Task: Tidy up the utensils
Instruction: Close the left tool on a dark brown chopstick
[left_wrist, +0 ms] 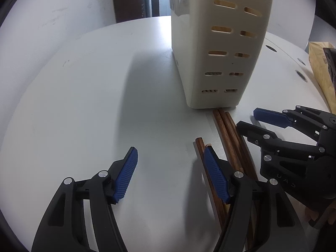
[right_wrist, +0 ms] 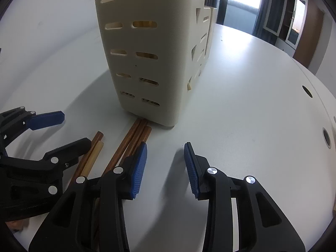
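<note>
A tall cream plastic utensil holder with rows of slotted openings [left_wrist: 218, 48] [right_wrist: 147, 50] is standing upright on a white round tabletop [left_wrist: 94, 96] [right_wrist: 241, 109]. Pale wooden sticks are showing faintly through its slots. Just in front of its base, a bunch of dark brown wooden chopsticks [left_wrist: 229, 138] [right_wrist: 132, 140] is lying flat on the tabletop, their far ends reaching up to the foot of the holder. Beside them are lying a separate brown chopstick [left_wrist: 200, 147] [right_wrist: 94, 145] and a pale light-wood chopstick [right_wrist: 94, 157]. The left tool [left_wrist: 171, 168] [right_wrist: 61, 130], black with blue ribbed pads, is hovering low with its jaws spread wide and nothing between them; its right pad is sitting over the separate brown chopstick. The right tool [right_wrist: 166, 168] [left_wrist: 250, 119], of the same make, is standing partly open and holding nothing, only bare tabletop between its pads, its left pad sitting just beside the chopstick bunch. A brown paper bag [left_wrist: 321, 71] is resting at the tabletop's right edge in the left wrist view.
</note>
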Tool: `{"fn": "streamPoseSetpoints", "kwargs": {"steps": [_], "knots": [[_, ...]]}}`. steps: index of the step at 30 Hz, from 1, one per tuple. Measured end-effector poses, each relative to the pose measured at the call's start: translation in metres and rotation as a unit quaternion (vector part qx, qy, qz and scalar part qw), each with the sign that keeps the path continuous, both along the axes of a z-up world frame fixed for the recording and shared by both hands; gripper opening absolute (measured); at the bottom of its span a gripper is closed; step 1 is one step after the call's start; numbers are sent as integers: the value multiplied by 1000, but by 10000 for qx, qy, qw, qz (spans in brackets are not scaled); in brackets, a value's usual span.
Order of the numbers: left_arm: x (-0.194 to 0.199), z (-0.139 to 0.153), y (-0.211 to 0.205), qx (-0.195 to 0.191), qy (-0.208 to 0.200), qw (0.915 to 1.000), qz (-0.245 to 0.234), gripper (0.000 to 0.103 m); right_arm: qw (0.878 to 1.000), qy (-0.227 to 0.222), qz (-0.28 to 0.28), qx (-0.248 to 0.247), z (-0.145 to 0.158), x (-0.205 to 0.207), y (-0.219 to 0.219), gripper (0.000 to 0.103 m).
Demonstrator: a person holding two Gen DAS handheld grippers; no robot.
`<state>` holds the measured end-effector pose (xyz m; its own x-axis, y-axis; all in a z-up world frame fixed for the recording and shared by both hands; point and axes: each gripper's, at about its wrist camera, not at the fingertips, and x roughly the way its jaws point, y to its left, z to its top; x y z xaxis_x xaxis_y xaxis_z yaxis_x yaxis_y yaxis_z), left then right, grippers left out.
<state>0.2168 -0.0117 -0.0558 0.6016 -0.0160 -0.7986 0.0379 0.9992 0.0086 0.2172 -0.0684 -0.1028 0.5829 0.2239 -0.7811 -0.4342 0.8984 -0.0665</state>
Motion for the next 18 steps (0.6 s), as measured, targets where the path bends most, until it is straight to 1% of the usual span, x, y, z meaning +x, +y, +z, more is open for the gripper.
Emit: {"fn": "streamPoseSetpoints", "kwargs": {"steps": [1,2,4,6,8,11,13,14,15,17,18], "knots": [[0,1,1,-60,24,10000,1,66,10000,4,0,11,0,0,-3,36],[0,1,3,-154,71,9999,24,66,10000,16,22,40,1,-2,-3,32],[1,1,14,-586,230,9980,60,60,10000,21,65,54,1,2,-5,27],[6,-2,21,-623,255,9977,102,56,10000,21,47,58,1,0,-5,27],[6,-3,20,-604,237,9978,140,56,9999,45,11,109,3,4,-10,27],[7,-2,26,-1074,239,9939,62,57,9999,43,17,101,5,8,-13,27],[7,-2,26,-1182,240,9927,19,65,9999,50,16,112,6,13,-14,27],[8,-4,23,-1132,236,9933,0,66,9999,50,17,110,7,14,-14,27],[8,-4,20,-989,213,9949,1,66,9999,50,15,110,7,15,-15,27],[10,-7,12,-626,167,9979,-16,66,9999,45,19,100,8,19,-16,27],[11,-8,7,-419,145,9990,-25,67,9999,44,19,94,10,35,-22,27]]}}
